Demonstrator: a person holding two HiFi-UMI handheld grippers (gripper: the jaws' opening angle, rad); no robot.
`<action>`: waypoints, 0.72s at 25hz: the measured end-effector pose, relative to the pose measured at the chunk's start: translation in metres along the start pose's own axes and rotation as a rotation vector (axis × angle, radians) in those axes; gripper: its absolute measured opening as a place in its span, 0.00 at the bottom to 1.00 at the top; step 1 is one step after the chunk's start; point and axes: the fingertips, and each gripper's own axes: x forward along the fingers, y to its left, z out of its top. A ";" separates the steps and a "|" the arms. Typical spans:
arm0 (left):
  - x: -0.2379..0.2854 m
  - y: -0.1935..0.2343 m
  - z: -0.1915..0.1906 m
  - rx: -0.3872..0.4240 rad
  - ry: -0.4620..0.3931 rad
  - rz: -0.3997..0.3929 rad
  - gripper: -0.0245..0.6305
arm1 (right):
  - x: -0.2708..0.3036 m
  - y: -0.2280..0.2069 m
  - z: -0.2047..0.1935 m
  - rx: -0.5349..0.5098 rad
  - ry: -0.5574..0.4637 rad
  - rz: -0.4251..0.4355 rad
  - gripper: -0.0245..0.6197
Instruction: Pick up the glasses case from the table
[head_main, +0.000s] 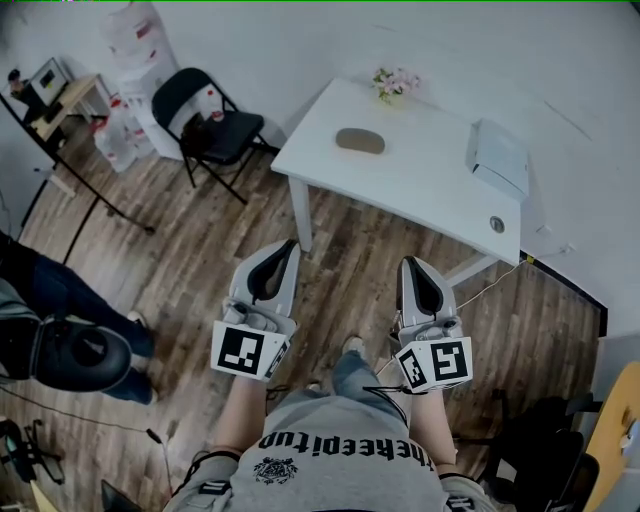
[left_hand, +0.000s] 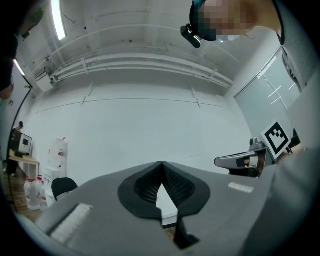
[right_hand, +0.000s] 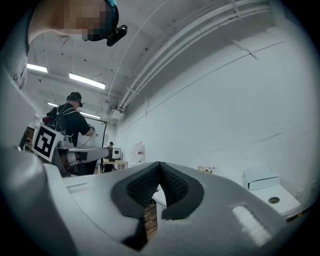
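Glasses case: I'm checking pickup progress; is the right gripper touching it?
Apart. The head view shows the right gripper over floor, while the glasses case lies on the table ahead.

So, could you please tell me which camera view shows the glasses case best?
The head view: the glasses case lies whole and unobstructed on the white table. Neither gripper view shows it; only parts of the table appear there.
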 end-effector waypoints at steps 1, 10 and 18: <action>0.009 0.002 -0.001 0.002 0.000 -0.002 0.06 | 0.007 -0.006 0.001 -0.003 0.001 0.003 0.04; 0.079 0.015 -0.012 0.009 -0.001 0.021 0.06 | 0.065 -0.055 0.002 -0.017 0.010 0.045 0.04; 0.128 0.012 -0.014 0.014 -0.018 0.046 0.06 | 0.096 -0.093 0.000 -0.017 0.011 0.090 0.04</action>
